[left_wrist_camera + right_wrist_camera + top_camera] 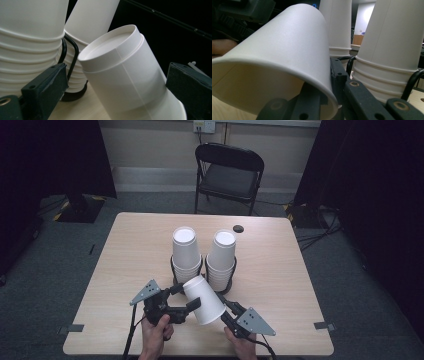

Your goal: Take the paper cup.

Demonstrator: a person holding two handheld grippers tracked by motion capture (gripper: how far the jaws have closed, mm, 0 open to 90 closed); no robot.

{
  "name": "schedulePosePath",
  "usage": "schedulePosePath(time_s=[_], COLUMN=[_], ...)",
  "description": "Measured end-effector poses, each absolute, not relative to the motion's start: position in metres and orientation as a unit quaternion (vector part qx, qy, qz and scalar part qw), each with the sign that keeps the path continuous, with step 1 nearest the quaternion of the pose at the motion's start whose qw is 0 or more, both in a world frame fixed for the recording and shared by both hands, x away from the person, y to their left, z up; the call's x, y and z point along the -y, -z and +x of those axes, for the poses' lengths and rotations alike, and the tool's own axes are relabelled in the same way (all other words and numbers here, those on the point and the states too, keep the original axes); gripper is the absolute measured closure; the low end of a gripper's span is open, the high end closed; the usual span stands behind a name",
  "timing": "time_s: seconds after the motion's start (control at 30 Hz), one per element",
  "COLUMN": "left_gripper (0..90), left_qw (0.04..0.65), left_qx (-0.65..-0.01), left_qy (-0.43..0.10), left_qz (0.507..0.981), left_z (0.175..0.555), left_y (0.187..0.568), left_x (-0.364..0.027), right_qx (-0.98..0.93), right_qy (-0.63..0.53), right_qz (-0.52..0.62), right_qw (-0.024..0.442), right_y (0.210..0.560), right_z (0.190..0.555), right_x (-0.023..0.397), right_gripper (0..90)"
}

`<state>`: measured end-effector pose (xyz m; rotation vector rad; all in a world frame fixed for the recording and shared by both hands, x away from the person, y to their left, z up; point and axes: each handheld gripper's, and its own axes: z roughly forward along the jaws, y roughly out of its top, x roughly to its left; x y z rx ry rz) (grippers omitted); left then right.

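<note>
- The right gripper (227,306) has its jaws pinched on the rim of a single white paper cup (204,300), one jaw inside the mouth and one outside against the wall, as the right gripper view shows; that pinch looks like what keeps the cup tilted in the air, base pointing up and away from the person.
- The left gripper (186,296) has its jaws spread wide to either side of the same cup, near its base end; in the left gripper view both black jaws stand clear of the cup wall, so I judge that they carry none of its weight.
- The cup hangs just in front of two stacks of upturned cups, nearer the person than both.
- The left stack (186,248) and the right stack (221,252) stand side by side, each in a black wire holder (226,281) that keeps it upright.
- The loose cup is upturned like those in the stacks, so I take it as either peeled off one of them or due to go on top.
- Both stacks stand near the middle of the worktop (280,270), within reach of both hands.
- Beyond the stacks, past the worktop's far edge, a black folding chair (229,172) stands.
</note>
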<state>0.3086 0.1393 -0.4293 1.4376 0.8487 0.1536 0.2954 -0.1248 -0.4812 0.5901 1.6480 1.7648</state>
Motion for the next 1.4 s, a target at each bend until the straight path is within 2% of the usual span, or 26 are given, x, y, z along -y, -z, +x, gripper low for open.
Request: schedulePosePath(time_s=[0.1, 0.17, 0.3, 0.5, 0.67, 1.1, 1.4], left_gripper=[2.5, 10.2, 15.3, 15.3, 15.3, 15.6, 15.3], left_qw=[0.66, 0.66, 0.66, 0.648, 0.613, 0.586, 0.541], left_qx=[-0.378, -0.374, -0.372, -0.355, -0.36, -0.319, -0.279], left_qy=[-0.08, -0.088, -0.092, -0.143, -0.196, -0.231, -0.258], left_qz=[0.645, 0.646, 0.646, 0.659, 0.676, 0.708, 0.75], left_z=[0.307, 0.306, 0.306, 0.302, 0.303, 0.302, 0.3], left_y=[0.43, 0.432, 0.436, 0.439, 0.444, 0.443, 0.445], left_x=[-0.139, -0.14, -0.144, -0.149, -0.152, -0.157, -0.155], right_qx=[-0.632, -0.638, -0.644, -0.657, -0.67, -0.711, -0.724], right_qy=[-0.666, -0.659, -0.655, -0.642, -0.626, -0.583, -0.571], right_qz=[0.234, 0.252, 0.259, 0.278, 0.292, 0.313, 0.327], right_qw=[0.32, 0.308, 0.3, 0.28, 0.272, 0.239, 0.207], right_y=[0.48, 0.48, 0.48, 0.477, 0.475, 0.466, 0.461], right_z=[0.296, 0.298, 0.298, 0.3, 0.3, 0.306, 0.311], right_x=[0.127, 0.13, 0.133, 0.139, 0.142, 0.146, 0.152], right_gripper=[86.5, 86.5, 86.5, 86.5, 86.4, 86.4, 86.4])
